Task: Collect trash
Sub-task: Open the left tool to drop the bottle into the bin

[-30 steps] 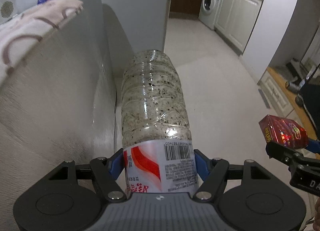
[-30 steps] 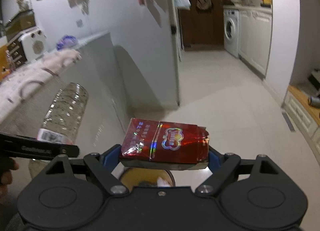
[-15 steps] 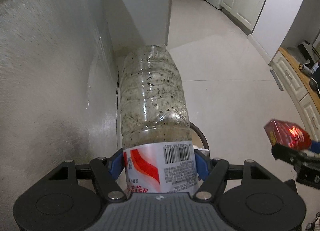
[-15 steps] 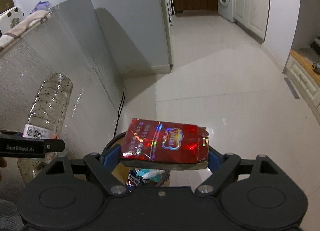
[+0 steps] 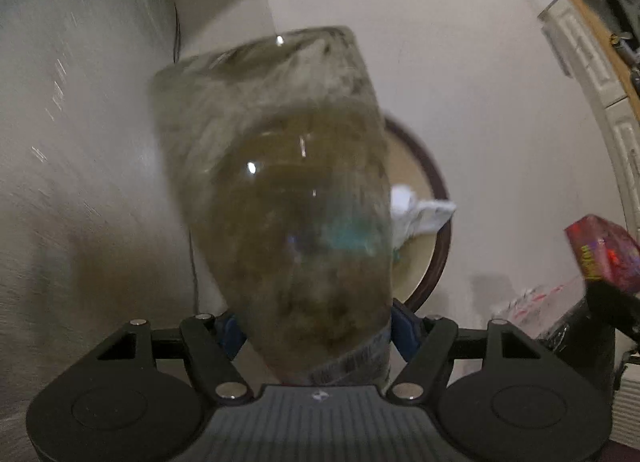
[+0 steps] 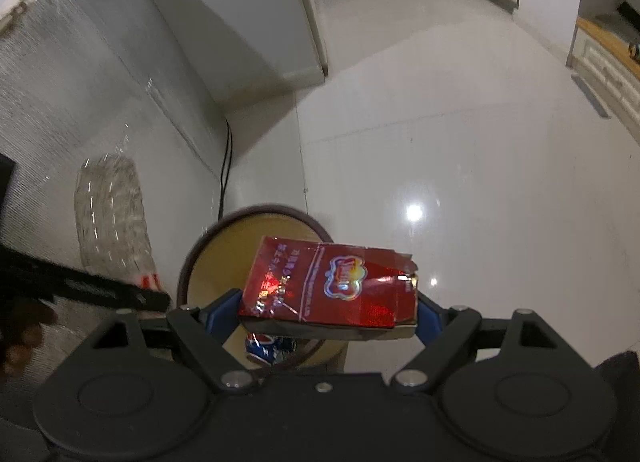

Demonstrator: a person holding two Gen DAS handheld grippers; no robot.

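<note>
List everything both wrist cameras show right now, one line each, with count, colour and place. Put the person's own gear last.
plastic bottle: 1, clear and speckled, held over the bin
red box: 1, shiny red, torn at one end, held above the bin
trash bin: 1, dark rim, tan inside, on the floor by the grey panel
crumpled paper: 1, white, inside the bin
blue wrapper: 1, blue with red, inside the bin
cable: 1, black, running down beside the panel
grey panel: 1, textured, left of the bin
floor: white tiles, glossy
left gripper: 1, black with blue fingers, shut on the bottle
right gripper: 1, black with blue fingers, shut on the box
</note>
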